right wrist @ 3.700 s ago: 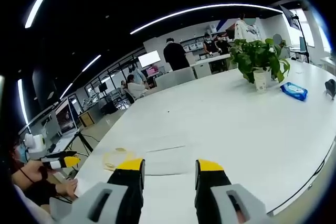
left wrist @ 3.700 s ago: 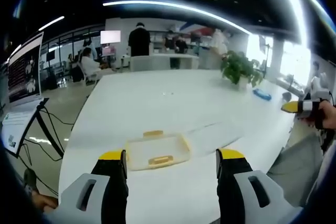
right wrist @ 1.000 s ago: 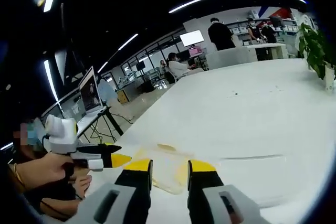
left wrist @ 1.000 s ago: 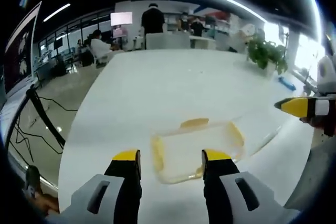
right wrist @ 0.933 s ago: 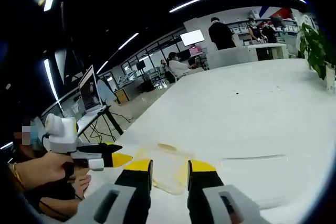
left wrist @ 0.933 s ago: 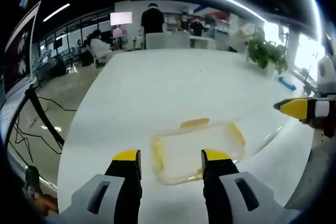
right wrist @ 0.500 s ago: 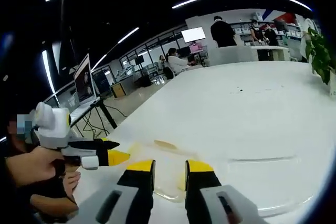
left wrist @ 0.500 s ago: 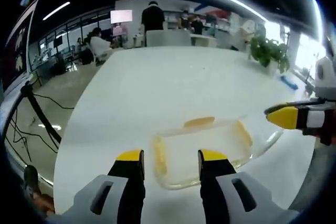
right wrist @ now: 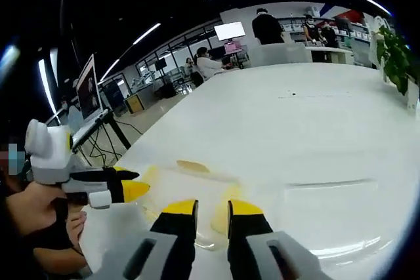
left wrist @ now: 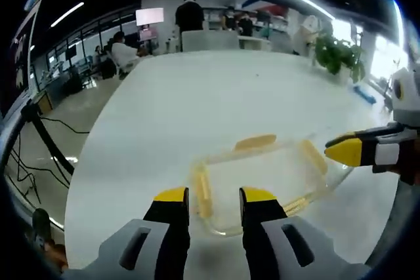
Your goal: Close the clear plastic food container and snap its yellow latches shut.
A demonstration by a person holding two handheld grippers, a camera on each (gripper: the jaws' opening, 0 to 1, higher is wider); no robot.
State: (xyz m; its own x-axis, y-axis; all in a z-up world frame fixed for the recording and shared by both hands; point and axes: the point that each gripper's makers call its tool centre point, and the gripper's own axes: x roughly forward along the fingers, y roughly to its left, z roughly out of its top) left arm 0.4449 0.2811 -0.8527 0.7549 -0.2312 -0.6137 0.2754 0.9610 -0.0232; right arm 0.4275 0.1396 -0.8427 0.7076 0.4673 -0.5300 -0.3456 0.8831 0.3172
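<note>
The surface (left wrist: pixel 197 96) carries the container (left wrist: pixel 256 178) just ahead of my left gripper (left wrist: pixel 214 195), jaws slightly parted around its near latch (left wrist: pixel 203 191). My right gripper (right wrist: pixel 212 208), narrowly parted too, faces the opposite latch (right wrist: pixel 222 213), ready to press.

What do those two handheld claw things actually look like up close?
Each has two black jaws capped with yellow tips, set on pale grey housings with slotted openings. The left gripper and the right gripper match. Seen from the side, the right gripper's jaws end in a pointed yellow tip, with a white band behind.
</note>
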